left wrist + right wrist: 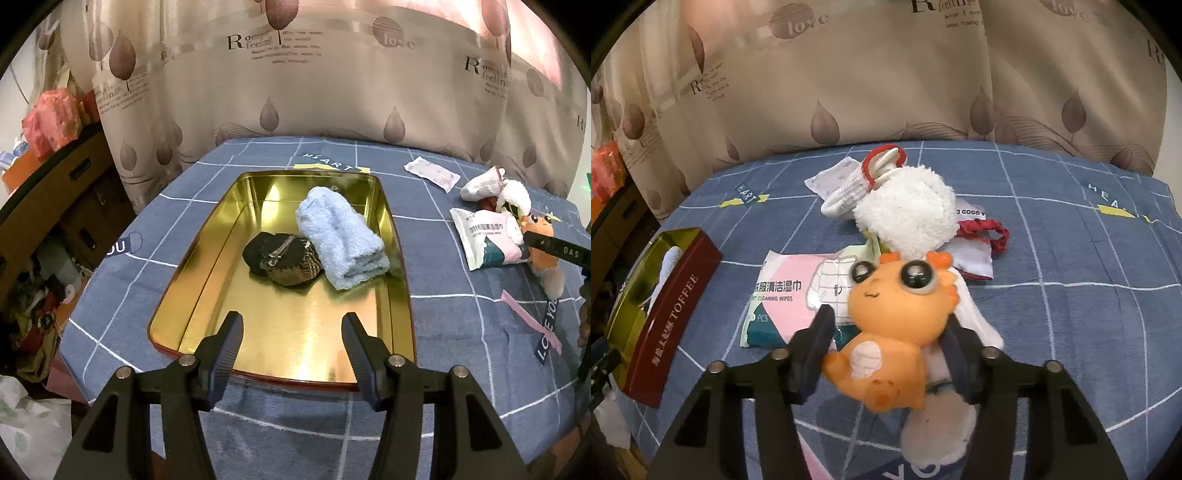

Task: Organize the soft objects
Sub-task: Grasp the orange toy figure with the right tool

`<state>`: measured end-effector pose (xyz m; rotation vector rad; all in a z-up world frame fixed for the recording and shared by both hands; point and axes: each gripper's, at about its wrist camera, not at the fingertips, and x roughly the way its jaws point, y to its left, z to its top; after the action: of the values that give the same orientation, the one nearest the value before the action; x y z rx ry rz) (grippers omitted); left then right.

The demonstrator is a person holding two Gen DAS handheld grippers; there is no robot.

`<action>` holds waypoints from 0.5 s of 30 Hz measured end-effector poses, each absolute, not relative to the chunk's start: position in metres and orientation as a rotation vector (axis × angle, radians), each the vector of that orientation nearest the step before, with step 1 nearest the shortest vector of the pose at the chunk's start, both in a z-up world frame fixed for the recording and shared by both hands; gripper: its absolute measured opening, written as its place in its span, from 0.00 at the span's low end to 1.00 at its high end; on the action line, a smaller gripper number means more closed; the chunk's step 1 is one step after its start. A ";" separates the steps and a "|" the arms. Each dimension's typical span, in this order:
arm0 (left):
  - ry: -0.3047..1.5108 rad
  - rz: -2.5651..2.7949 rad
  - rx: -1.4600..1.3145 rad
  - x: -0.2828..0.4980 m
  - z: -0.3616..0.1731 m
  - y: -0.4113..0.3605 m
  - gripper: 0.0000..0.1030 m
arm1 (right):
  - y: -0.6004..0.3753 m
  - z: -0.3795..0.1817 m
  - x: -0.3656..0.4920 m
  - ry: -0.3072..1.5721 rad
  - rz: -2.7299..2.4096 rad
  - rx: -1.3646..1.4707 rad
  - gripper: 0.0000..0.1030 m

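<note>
Right claw clamps orange toy on the blue-covered bench, beside wipes pack. Left claw gapes empty over gold tin holding blue towel and pouch.

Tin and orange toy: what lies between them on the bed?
A wipes pack lies on the blue sheet between the tin and the orange toy, its right end tucked under the toy. The right wrist view shows it best.

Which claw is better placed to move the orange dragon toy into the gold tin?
Right. The right claw already brackets the orange dragon toy; the left claw hovers open and empty over the gold tin.
</note>
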<state>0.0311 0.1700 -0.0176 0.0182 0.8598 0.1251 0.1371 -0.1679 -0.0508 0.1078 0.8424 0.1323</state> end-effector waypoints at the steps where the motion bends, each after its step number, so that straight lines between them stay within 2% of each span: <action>1: 0.860 0.126 0.023 0.031 -0.018 0.169 0.55 | -0.169 -0.049 0.135 0.838 0.134 0.102 0.46; 9: 0.859 0.117 0.026 0.031 -0.018 0.166 0.55 | -0.190 -0.031 0.118 0.770 0.074 0.019 0.44; 15: 0.850 0.100 0.040 0.030 -0.017 0.160 0.55 | -0.244 -0.032 0.120 0.760 -0.068 0.043 0.44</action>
<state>0.0301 0.1597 -0.0167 0.0401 0.8505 0.1000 0.1200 -0.2445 -0.0316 0.0434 0.7603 -0.0681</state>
